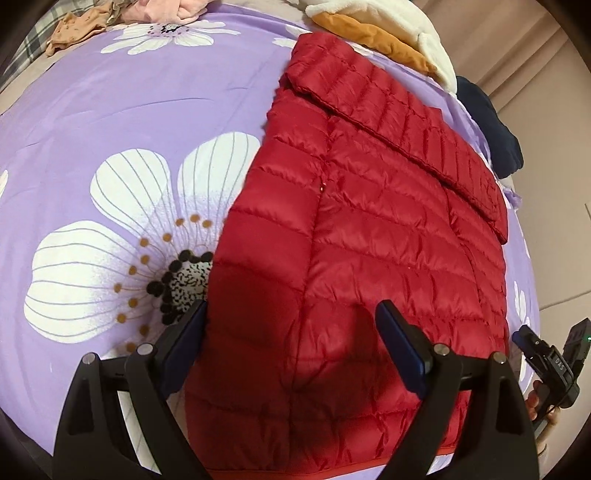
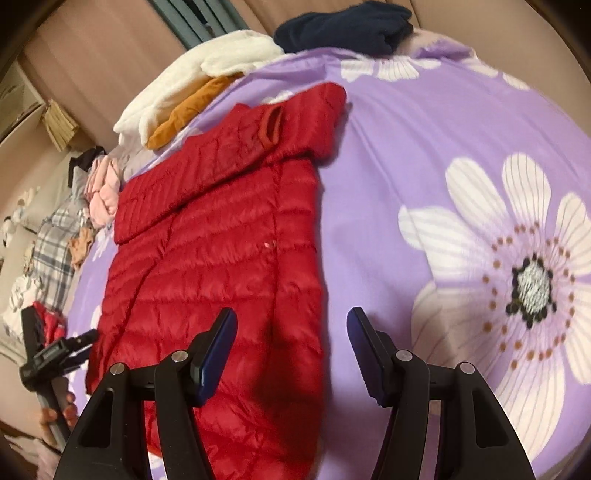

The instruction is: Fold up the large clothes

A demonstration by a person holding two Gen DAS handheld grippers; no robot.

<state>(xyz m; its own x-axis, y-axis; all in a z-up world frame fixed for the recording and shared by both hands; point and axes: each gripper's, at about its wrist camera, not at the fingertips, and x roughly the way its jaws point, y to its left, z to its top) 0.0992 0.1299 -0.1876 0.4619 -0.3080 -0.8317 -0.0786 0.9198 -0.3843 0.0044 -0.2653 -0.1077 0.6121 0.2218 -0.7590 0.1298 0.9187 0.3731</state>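
Observation:
A red quilted puffer jacket (image 1: pixel 373 236) lies flat on the purple flowered bed cover (image 1: pixel 110 110), one sleeve folded across its upper part. My left gripper (image 1: pixel 291 306) is open and empty, hovering over the jacket's near left edge. The right gripper also shows at the right edge of the left wrist view (image 1: pixel 543 347). In the right wrist view the jacket (image 2: pixel 214 266) lies left of centre. My right gripper (image 2: pixel 291 314) is open and empty, above the jacket's near right edge. The left gripper shows at the far left (image 2: pixel 55 354).
A white fleece (image 1: pixel 406 22) and an orange garment (image 1: pixel 373 40) lie beyond the jacket. A dark navy garment (image 2: pixel 343 29) sits at the bed's far corner. Pink clothes (image 2: pixel 103 192) and a plaid cloth (image 2: pixel 55 243) are piled at the bed's side.

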